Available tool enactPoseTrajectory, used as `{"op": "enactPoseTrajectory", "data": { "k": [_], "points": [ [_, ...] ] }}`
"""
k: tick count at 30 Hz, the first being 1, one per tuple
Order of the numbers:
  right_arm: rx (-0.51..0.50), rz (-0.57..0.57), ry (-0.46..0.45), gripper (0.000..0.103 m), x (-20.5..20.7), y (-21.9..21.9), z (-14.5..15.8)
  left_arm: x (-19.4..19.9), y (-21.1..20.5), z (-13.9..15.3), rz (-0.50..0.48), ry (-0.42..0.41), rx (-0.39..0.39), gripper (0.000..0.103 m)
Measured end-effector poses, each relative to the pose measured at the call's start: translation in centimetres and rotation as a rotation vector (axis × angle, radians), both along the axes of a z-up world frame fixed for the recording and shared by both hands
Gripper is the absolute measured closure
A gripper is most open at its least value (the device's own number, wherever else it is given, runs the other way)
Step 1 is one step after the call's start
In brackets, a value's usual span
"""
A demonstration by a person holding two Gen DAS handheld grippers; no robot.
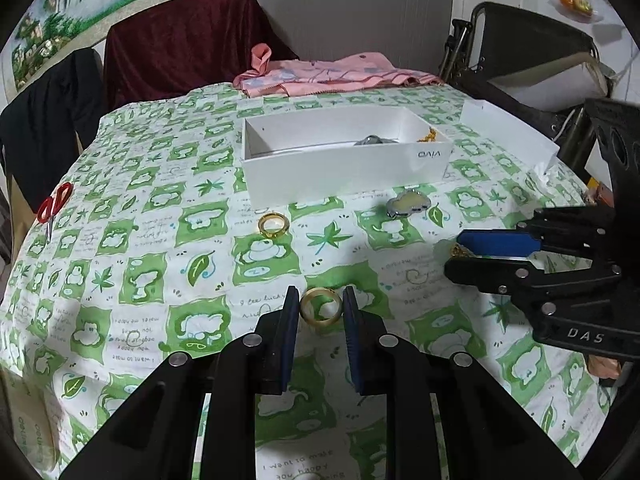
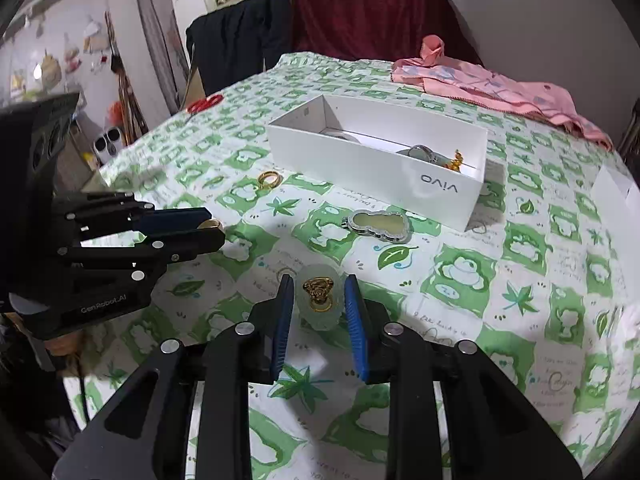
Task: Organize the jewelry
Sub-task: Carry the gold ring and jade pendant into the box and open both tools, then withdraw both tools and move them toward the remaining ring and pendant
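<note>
1. The left gripper (image 1: 321,307) sits low in the frame centre, jaws parted around a yellow ring (image 1: 321,307) lying on the cloth, pads just beside it.
2. The right gripper (image 2: 318,295) brackets a pale pendant (image 2: 319,300), not visibly clamping.
3. The white box (image 2: 372,168) lies above centre.
</note>
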State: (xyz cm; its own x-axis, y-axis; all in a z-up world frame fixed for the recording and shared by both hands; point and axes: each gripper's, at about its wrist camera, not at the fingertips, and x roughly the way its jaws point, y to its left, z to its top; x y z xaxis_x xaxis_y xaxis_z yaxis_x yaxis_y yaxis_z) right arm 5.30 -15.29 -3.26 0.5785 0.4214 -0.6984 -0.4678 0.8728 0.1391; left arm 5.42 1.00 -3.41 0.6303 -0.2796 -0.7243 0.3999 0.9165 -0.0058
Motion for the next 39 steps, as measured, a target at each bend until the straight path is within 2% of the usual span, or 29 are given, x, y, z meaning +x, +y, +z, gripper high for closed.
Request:
{"op": "enactPoseTrajectory", "data": {
  "k": [8, 10, 15, 19, 23, 28, 31, 34, 36, 39],
  "points": [
    [0.097, -0.074, -0.013, 0.078, 0.5, -2.2, 1.6, 0.5, 0.7, 0.9, 0.029, 0.005, -0.042, 0.081],
    [0.136, -0.092, -0.029, 0.078, 1.1, -3.0, 3.4, 1.6, 0.5, 2.2, 0.041, 0.001, -0.05, 0.081],
    [0.203, -0.144, -0.137, 0.078, 3.3, -4.2, 9.1, 4.6, -0.7, 7.8, 0.062, -0.112, -0.074, 0.081],
    [0.233, -0.174, -0.158, 0.078, 5.8, -4.0, 10.3, 7.6, -2.1, 10.0, 0.082, -0.147, -0.092, 0.081],
    [0.221, -0.208, -0.118, 0.078, 8.7, -3.5, 7.9, 10.0, -3.0, 9.0, 0.106, -0.123, -0.101, 0.081],
    [0.194, -0.231, -0.031, 0.078, 11.3, -3.6, 4.4, 12.9, -3.6, 5.2, 0.127, -0.03, -0.09, 0.081],
    [0.167, -0.234, -0.011, 0.078, 12.0, -3.3, 3.3, 14.1, -3.8, 2.9, 0.126, 0.027, -0.068, 0.081],
    [0.162, -0.237, -0.004, 0.075, 12.3, -3.2, 2.8, 14.5, -3.6, 2.0, 0.133, 0.057, -0.076, 0.079],
    [0.177, -0.238, -0.006, 0.072, 12.2, -3.5, 2.8, 14.4, -3.5, 1.9, 0.138, 0.057, -0.08, 0.065],
    [0.205, -0.252, -0.03, 0.071, 11.7, -4.1, 3.4, 13.7, -3.2, 2.5, 0.146, 0.021, -0.09, 0.053]
  ]
}}
